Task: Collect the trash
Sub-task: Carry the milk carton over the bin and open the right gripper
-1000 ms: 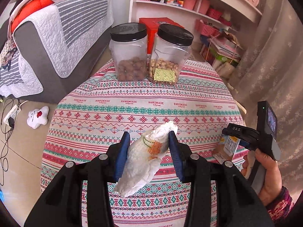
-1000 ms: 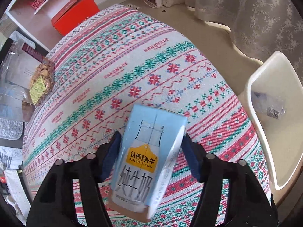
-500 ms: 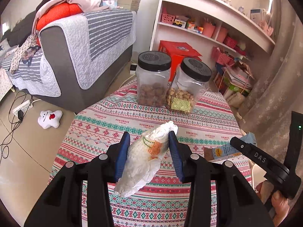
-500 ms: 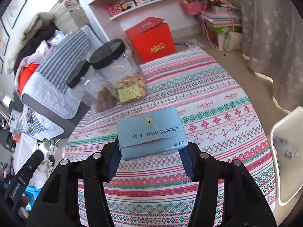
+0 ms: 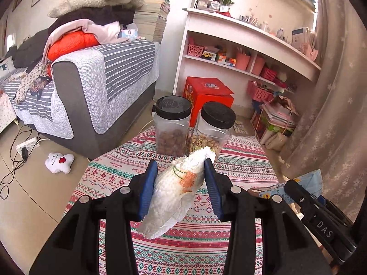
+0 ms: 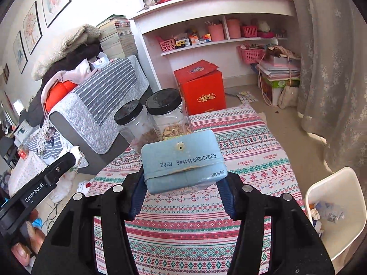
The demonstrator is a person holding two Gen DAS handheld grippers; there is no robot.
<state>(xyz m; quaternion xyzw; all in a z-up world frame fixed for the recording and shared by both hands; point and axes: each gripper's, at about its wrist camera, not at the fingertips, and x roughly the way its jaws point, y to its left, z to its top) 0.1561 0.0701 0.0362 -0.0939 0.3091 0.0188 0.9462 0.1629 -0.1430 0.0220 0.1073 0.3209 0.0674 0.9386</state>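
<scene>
Crumpled tissue (image 5: pixel 176 190), milk carton (image 6: pixel 182 160): gripped.

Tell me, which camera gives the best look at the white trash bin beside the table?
The right wrist view: the white bin stands at the table's right edge, its inside open to the camera, with scraps in it. The left wrist view does not show the bin at all.

The milk carton (image 6: pixel 182 160) hides the lower halves of both jars (image 6: pixel 168 116), and the white bin (image 6: pixel 337 208) is cut off.
</scene>
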